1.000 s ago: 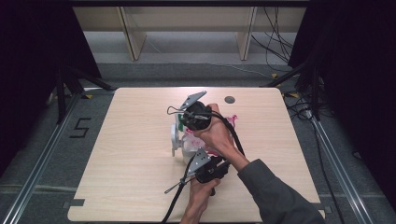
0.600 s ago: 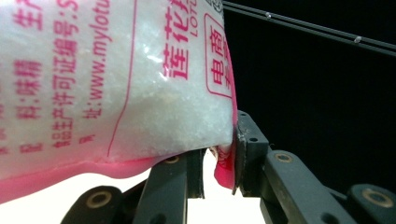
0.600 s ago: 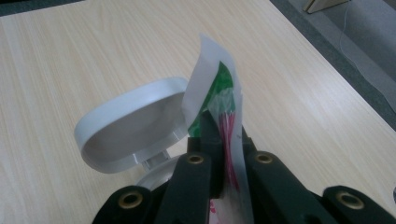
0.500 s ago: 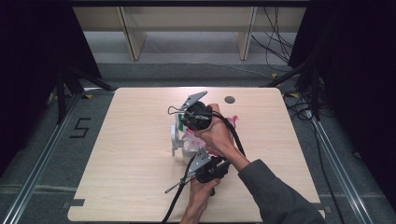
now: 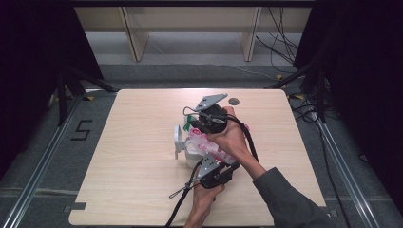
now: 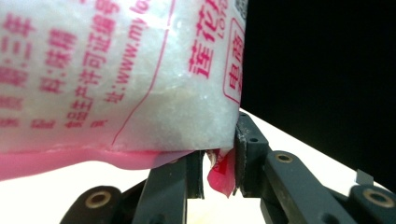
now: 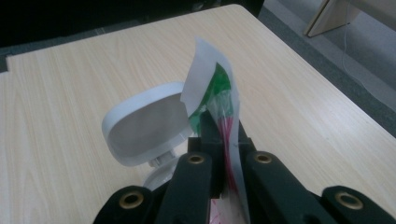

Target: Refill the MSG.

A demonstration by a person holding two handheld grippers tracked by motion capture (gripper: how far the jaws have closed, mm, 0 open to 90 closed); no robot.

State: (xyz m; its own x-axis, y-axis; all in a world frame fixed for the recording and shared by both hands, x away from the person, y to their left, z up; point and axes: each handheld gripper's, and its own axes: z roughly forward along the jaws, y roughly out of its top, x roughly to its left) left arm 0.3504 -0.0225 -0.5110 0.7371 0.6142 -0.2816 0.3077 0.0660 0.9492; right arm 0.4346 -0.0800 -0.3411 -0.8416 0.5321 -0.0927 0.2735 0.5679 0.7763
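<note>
The bag (image 5: 204,145) is a clear plastic pouch printed in pink, filled with white granules (image 6: 187,102). It sits near the table's middle, held off the surface at both ends. Its lower pink seam corner (image 6: 222,175) is pinched in the left gripper (image 6: 219,172). Its top edge (image 7: 219,93) (white, with green and pink print) stands upright, clamped in the right gripper (image 7: 224,135). Just beside the bag stands a white container (image 7: 144,128) with its hinged lid open.
</note>
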